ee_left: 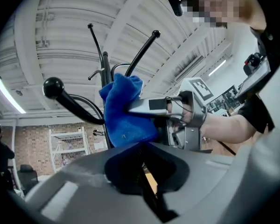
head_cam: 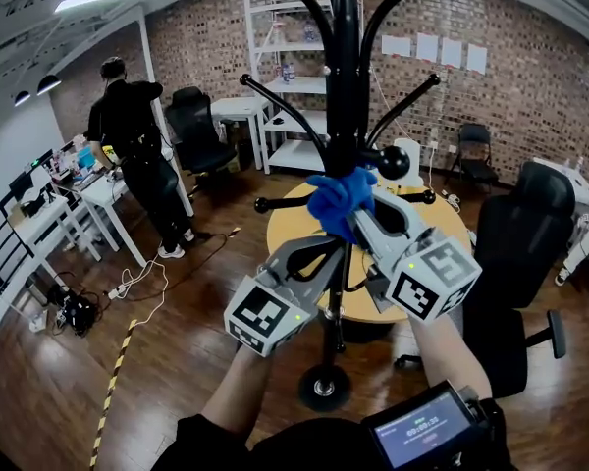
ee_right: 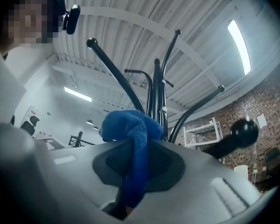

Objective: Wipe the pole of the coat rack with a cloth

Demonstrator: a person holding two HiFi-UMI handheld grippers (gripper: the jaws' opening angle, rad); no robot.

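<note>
Grey right claw (head_cam: pixel 351 214), marker-faced cube (head_cam: pixel 432 281)

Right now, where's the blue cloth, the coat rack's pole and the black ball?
blue cloth (head_cam: pixel 340 200): head view, middle of the bunched fabric.
pole (head_cam: pixel 345 67): head view, upper shaft above the cloth.
black ball (head_cam: pixel 393 162): head view, centre of its round surface.

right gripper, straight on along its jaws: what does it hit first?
The coat rack pole, most likely. The right gripper is shut on the blue cloth, and the pole stands right behind it; whether they touch is unclear.
</note>
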